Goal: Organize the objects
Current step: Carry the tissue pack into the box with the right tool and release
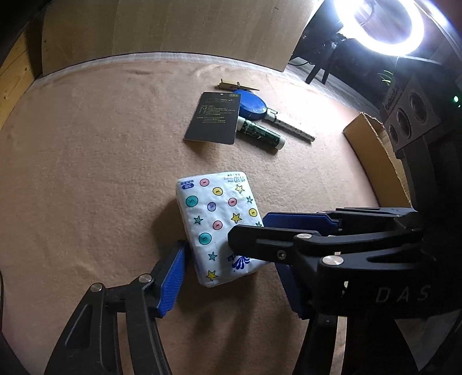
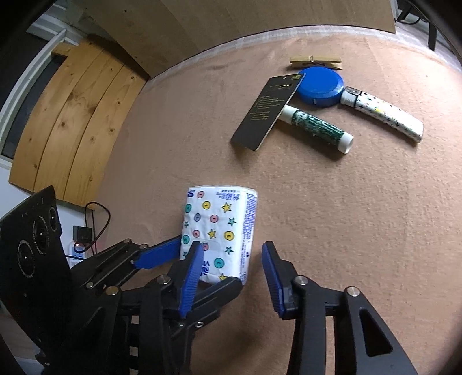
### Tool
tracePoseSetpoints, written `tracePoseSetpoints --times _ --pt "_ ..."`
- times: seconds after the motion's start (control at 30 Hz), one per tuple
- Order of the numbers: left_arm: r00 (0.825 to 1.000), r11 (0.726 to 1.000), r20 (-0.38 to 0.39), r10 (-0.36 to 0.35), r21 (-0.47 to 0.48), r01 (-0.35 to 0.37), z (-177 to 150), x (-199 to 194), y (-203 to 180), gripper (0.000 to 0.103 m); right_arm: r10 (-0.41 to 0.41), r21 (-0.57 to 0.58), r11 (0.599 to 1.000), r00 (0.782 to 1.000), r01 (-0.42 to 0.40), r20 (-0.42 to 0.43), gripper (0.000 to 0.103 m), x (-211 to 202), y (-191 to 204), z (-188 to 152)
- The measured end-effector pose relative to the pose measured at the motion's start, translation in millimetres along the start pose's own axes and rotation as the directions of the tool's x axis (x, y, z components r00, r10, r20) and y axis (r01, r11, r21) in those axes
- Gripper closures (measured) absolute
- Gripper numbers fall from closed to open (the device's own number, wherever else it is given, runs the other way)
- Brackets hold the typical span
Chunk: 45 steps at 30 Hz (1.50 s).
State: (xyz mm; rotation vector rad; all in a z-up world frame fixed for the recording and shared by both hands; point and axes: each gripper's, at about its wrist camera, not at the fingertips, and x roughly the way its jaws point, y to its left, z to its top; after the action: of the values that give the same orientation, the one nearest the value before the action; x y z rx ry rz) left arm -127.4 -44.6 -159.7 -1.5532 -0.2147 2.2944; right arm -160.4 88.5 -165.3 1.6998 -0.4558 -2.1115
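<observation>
A white tissue pack [image 1: 215, 216] [image 2: 221, 222] printed with coloured buttons and stars lies flat on the tan cloth. My left gripper [image 1: 228, 253] has its jaws on either side of the pack's near end. Its left pad [image 1: 174, 277] touches the pack's left edge, and its right pad is mostly hidden behind the other gripper. My right gripper [image 2: 232, 245] hovers at the same end of the pack. Its left pad [image 2: 190, 274] sits in front of the pack, while a gap separates its right pad [image 2: 273, 279] from the pack's side.
Farther back lie a black card [image 2: 268, 109], a blue round tin [image 2: 320, 86], a green tube [image 2: 317, 128], a white patterned tube [image 2: 384, 115] and a wooden clothespin [image 2: 316, 62]. A cardboard box [image 1: 372, 155] stands at the right edge. A ring light [image 1: 381, 26] glares behind.
</observation>
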Motion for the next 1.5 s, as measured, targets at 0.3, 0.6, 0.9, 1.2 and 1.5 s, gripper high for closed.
tracePoseSetpoints --times 0.3,0.6,0.9,1.2,1.5 --pt "1.000 1.000 0.016 0.003 0.001 -0.003 -1.4 -2.3 -5.7 0.043 -0.003 -0.036 0.999 1.000 0.003 0.005 0.073 -4.9 2.5 0.0" --pt "0.998 1.000 0.056 -0.008 0.030 0.006 2.2 -13.1 -39.8 0.044 -0.005 -0.041 0.999 0.998 0.008 0.066 0.073 -41.2 -9.1 -10.5" --pt "0.995 0.992 0.088 -0.050 0.124 0.039 15.8 -15.8 -114.8 0.044 -0.048 -0.009 0.999 0.986 0.051 0.161 0.073 -105.3 -45.7 -25.5" --pt "0.987 0.964 0.090 -0.136 0.241 0.111 28.9 1.1 -221.2 0.044 -0.135 0.092 0.989 0.952 0.113 0.276 0.073 -183.4 -110.8 -50.0" --pt "0.979 0.927 0.041 -0.199 0.333 0.174 31.9 34.3 -312.1 0.044 -0.204 0.197 0.969 0.927 0.147 0.314 0.073 -235.8 -180.3 -75.2"
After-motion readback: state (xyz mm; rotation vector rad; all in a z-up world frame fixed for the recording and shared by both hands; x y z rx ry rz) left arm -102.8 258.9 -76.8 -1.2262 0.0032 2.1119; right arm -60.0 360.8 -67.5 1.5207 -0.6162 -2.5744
